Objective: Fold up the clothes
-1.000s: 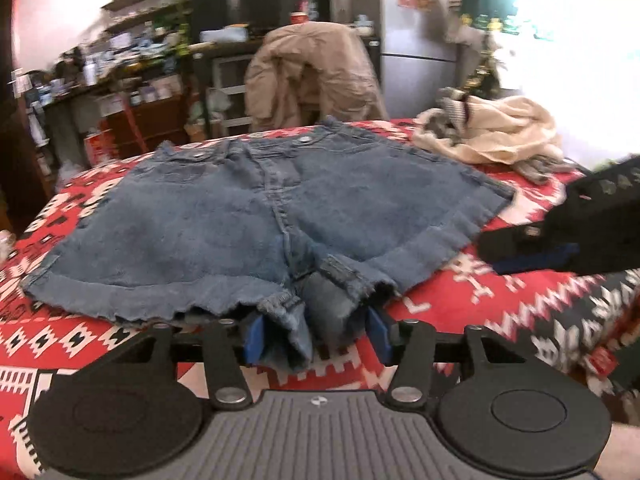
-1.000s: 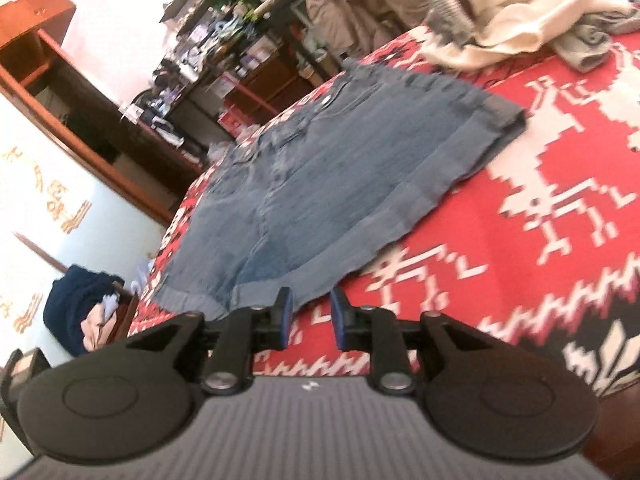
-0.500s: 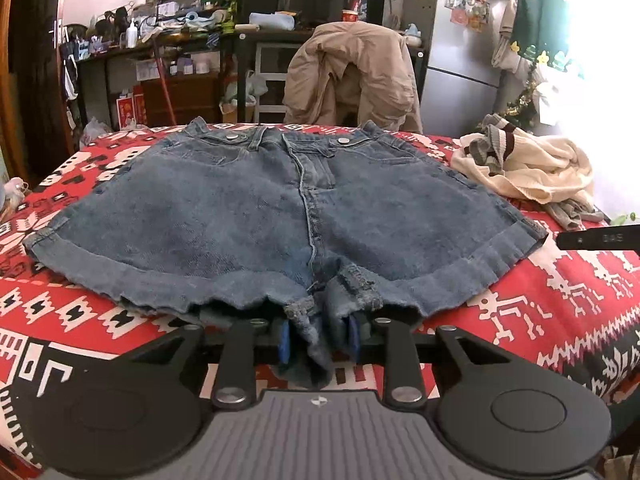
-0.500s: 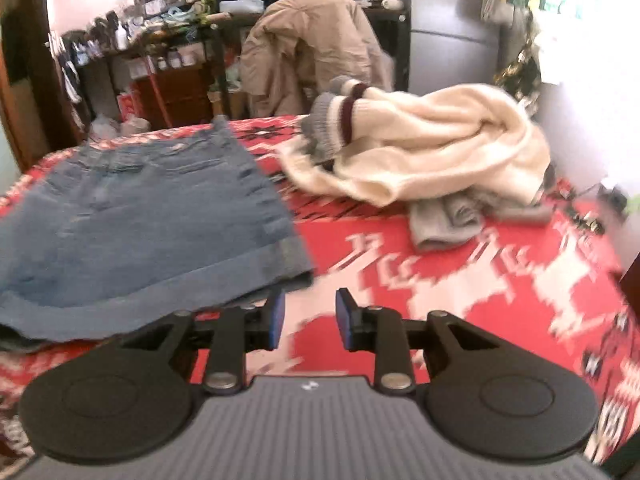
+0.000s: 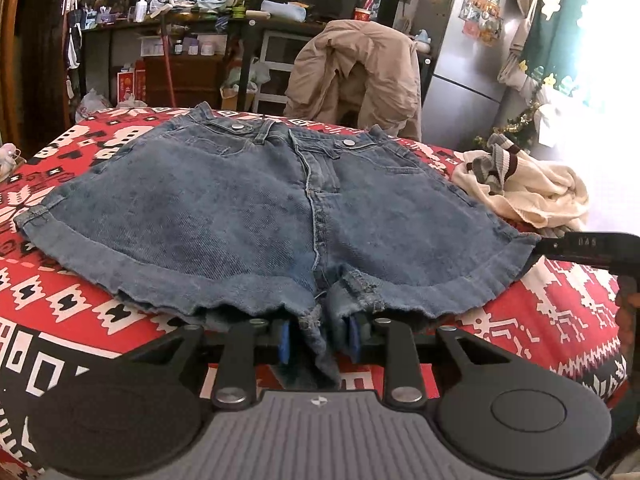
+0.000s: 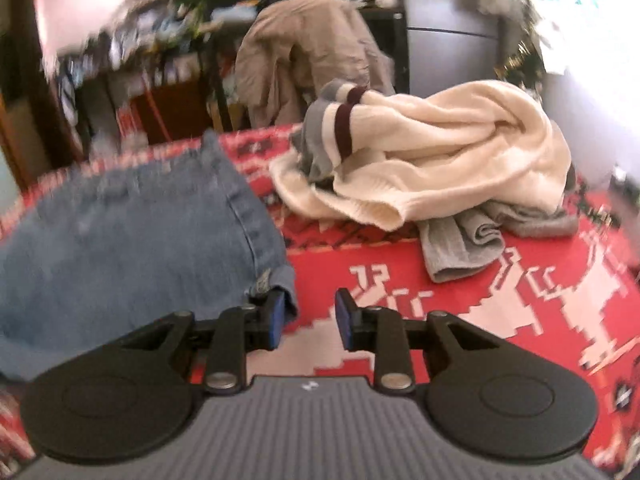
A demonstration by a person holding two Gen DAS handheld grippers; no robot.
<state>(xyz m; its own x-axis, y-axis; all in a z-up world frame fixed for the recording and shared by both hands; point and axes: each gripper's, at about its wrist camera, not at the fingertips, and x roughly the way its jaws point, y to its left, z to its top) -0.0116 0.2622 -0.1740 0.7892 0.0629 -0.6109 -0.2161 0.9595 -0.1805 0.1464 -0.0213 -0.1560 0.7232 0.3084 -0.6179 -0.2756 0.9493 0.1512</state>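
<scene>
Left wrist: my left gripper (image 5: pixel 318 340) is clamped on the crotch hem of the shorts (image 5: pixel 256 216), which lie spread flat, waistband toward the table's (image 5: pixel 72 320) far edge.

Right wrist: blurred; my right gripper (image 6: pixel 306 318) has its jaws apart over bare cloth, just beside the shorts' right leg cuff (image 6: pixel 276 284). A sweater (image 6: pixel 440 152) sits heaped at the far right corner.

Step looks like gripping for a fold; next, close right on that cuff.
</scene>
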